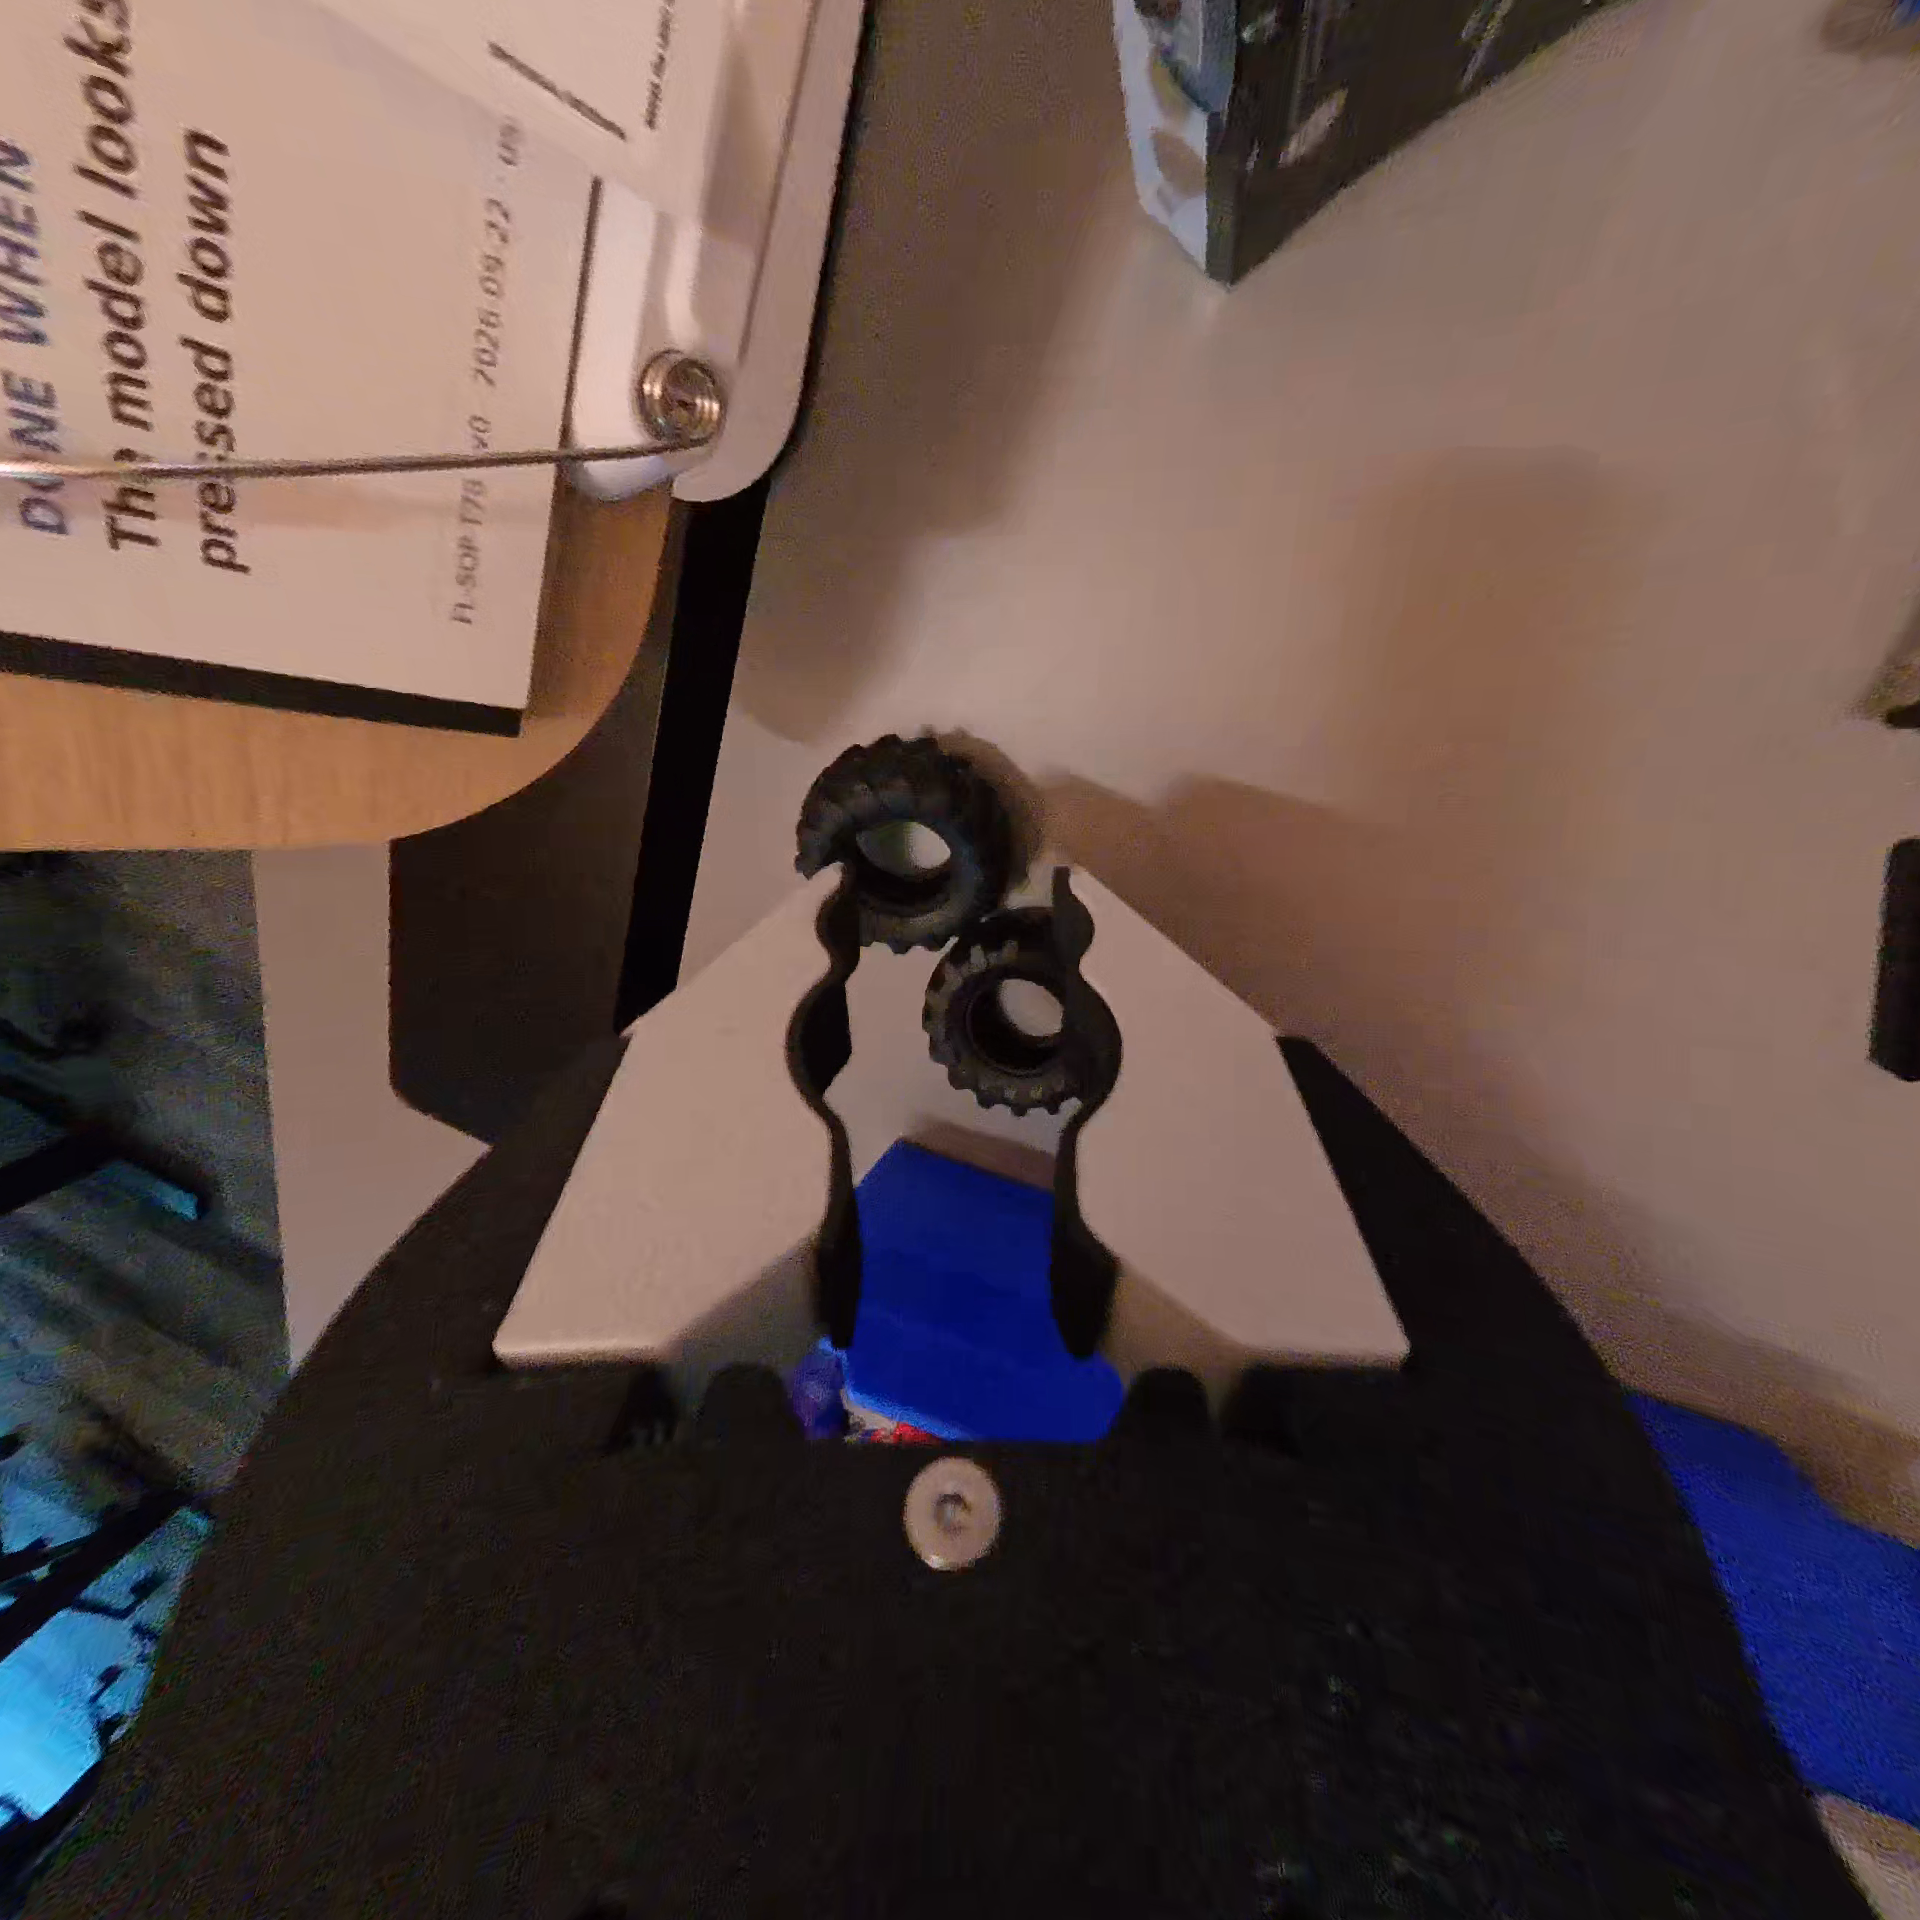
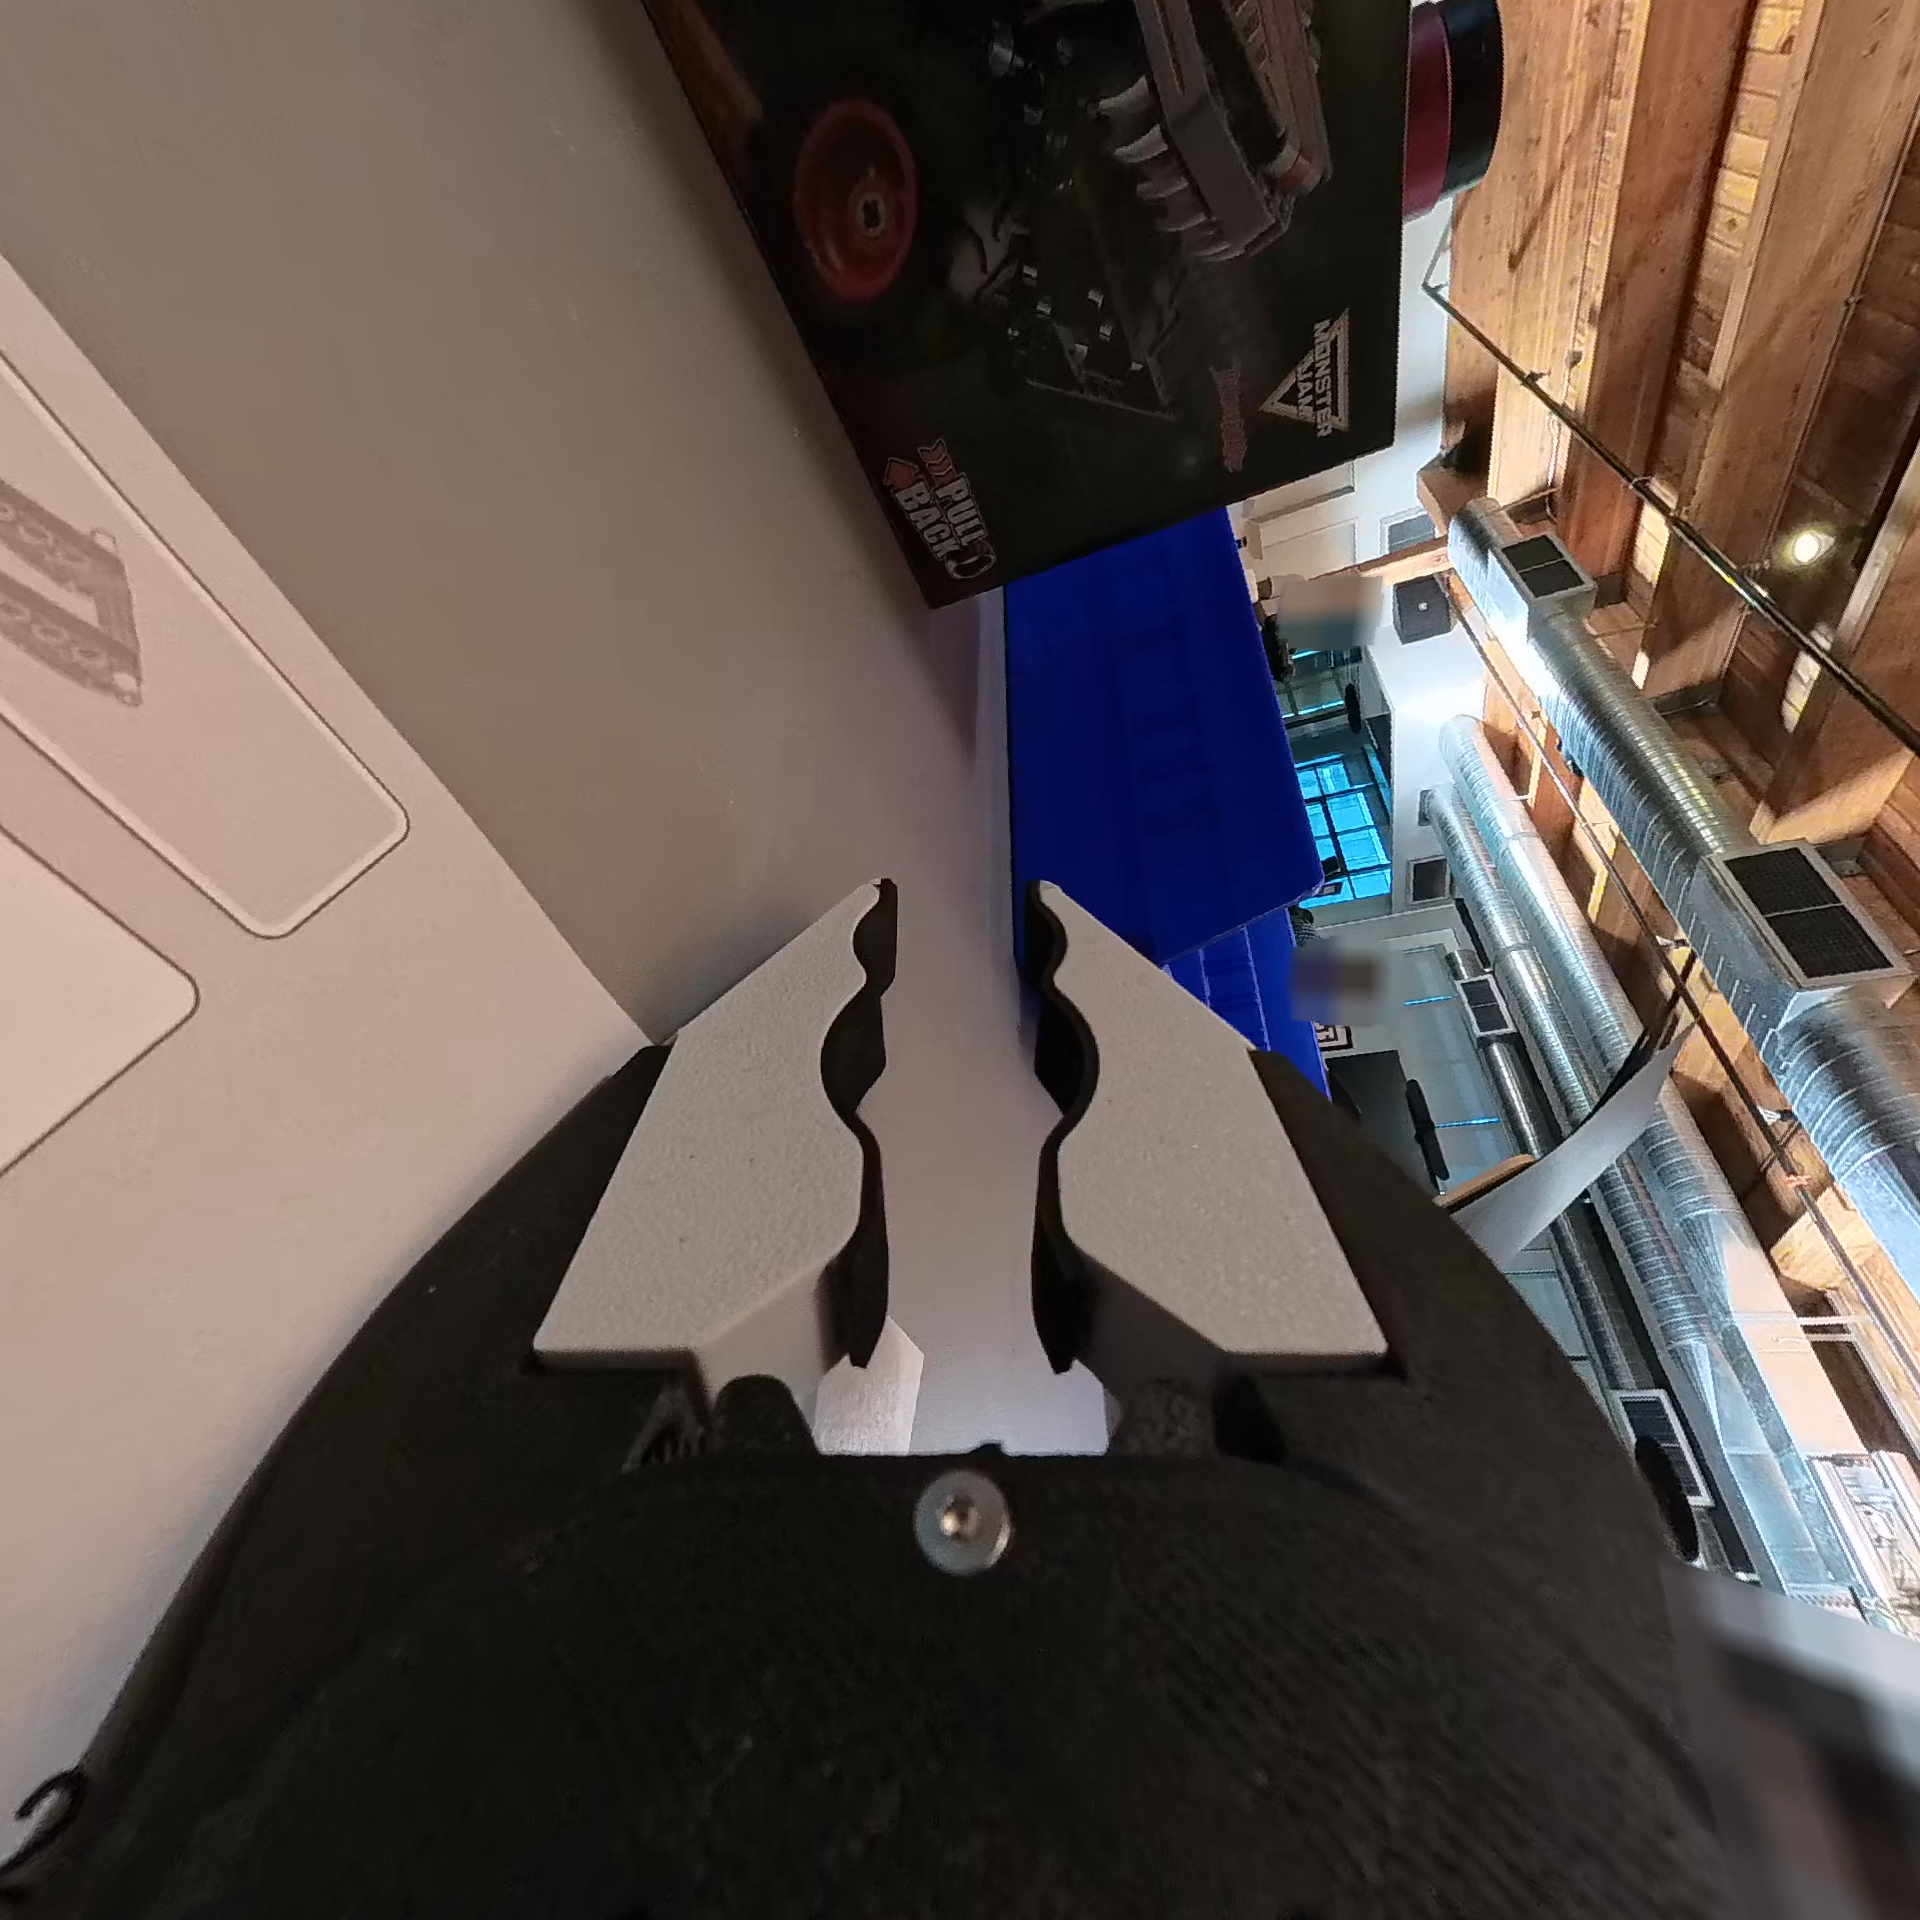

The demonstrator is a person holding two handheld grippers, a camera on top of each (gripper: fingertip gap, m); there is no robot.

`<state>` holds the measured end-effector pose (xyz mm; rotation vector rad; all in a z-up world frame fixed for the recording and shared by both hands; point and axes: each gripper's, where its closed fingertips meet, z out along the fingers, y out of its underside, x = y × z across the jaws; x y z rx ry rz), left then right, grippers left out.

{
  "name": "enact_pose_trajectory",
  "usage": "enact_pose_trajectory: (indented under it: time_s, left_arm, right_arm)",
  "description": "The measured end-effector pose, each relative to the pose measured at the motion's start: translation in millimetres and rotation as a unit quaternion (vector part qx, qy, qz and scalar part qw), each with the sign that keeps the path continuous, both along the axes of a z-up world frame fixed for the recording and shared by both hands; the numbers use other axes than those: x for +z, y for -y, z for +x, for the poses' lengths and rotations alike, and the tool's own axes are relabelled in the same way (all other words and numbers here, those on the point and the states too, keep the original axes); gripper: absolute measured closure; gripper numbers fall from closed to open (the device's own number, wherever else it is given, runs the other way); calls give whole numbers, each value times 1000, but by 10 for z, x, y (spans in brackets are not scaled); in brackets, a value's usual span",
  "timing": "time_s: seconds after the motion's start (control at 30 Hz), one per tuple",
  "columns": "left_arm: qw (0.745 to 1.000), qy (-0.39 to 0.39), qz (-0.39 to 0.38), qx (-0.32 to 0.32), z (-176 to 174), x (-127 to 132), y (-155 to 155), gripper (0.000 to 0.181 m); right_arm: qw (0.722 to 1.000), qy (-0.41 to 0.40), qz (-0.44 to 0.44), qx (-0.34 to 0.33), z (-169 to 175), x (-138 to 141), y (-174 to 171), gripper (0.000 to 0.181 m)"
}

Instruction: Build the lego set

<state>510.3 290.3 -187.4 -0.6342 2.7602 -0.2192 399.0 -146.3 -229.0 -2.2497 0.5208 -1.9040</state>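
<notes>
Two small black rubber tyres lie on the white table [image 1: 1351, 623] in the left wrist view. The far tyre [image 1: 902, 837] sits just past the fingertips and touches the left finger's tip. The near tyre [image 1: 1010, 1010] lies between the fingers against the right finger, with a gap to the left finger. My left gripper [image 1: 945, 899] is open around it. My right gripper [image 2: 961, 894] is open and empty, held over the table [image 2: 520, 364] and pointing towards a blue bin [image 2: 1143, 748].
A clipboard with a printed sheet [image 1: 260, 364] lies at the upper left, and the dark set box [image 1: 1351, 104] stands at the back. A blue bin [image 1: 966, 1278] shows under the left gripper. The right wrist view shows the set box [image 2: 1091, 260] and an instruction sheet [image 2: 156, 727].
</notes>
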Motion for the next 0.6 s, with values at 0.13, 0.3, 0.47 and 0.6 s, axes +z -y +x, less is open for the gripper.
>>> enact_pose_trajectory:
  time_s: [0.13, 0.3, 0.47, 0.6]
  left_arm:
    - [996, 43, -8, 72, 12, 136, -122, 154]
    - [973, 135, -128, 135, -448, 877, -506, 154]
    - [974, 41, -110, 192, -1587, 642, -1288, 142]
    - [962, -64, 28, 265, -2425, -18, -1866, 117]
  right_arm:
    - [1000, -1, 1, 2, -4, -1, -2, 160]
    - [1000, -1, 4, 2, -3, -2, 0, 159]
    - [1000, -2, 3, 2, -1, -2, -4, 159]
    - [1000, -1, -3, 2, 1, 2, -12, 159]
